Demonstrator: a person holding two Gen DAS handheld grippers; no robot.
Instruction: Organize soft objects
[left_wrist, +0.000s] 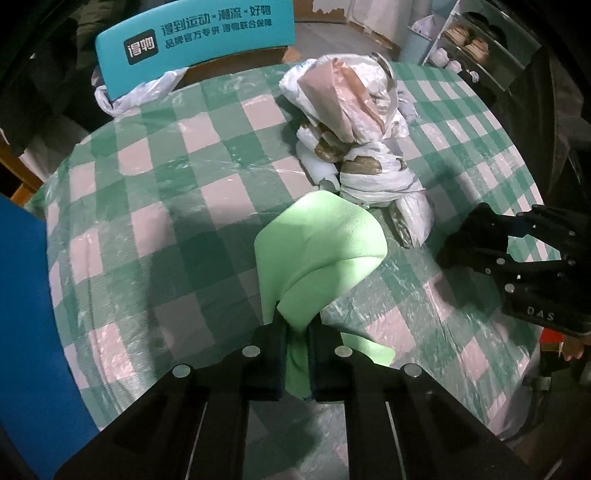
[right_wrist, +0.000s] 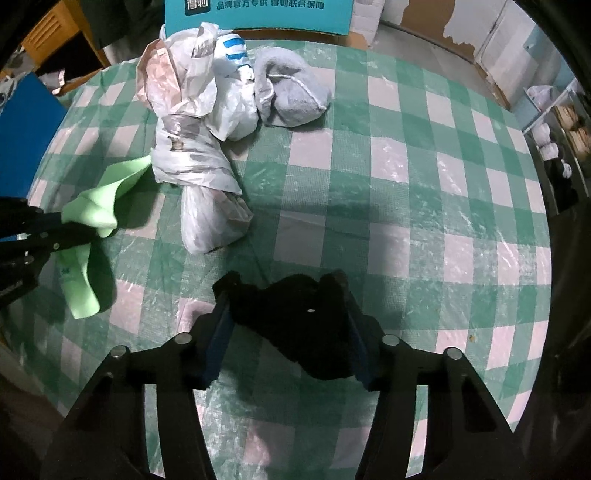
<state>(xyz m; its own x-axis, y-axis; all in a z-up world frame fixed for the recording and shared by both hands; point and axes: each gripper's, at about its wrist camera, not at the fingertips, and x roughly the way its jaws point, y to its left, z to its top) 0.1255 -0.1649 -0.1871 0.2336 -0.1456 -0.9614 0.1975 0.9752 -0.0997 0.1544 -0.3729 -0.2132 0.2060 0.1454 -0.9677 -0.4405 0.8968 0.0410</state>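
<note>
Evidently sorting by piece, the left hand-held gripper (left_wrist: 297, 354) pinches the green cloth (left_wrist: 325, 251) tight at six o'clock, lifting it off the counter (left_wrist: 155, 206), while the right hand-held gripper (right_wrist: 284, 325) brackets the black cloth (right_wrist: 295, 317), half-open.

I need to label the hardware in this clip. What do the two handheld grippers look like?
Both are matte black. The left gripper has angular linkage arms with round silver pins and dark blue pads lining its jaws. The right gripper is built alike; from the left wrist view its side bears pale lettering "DAS". No cables or sleeves are clearly visible.
</note>
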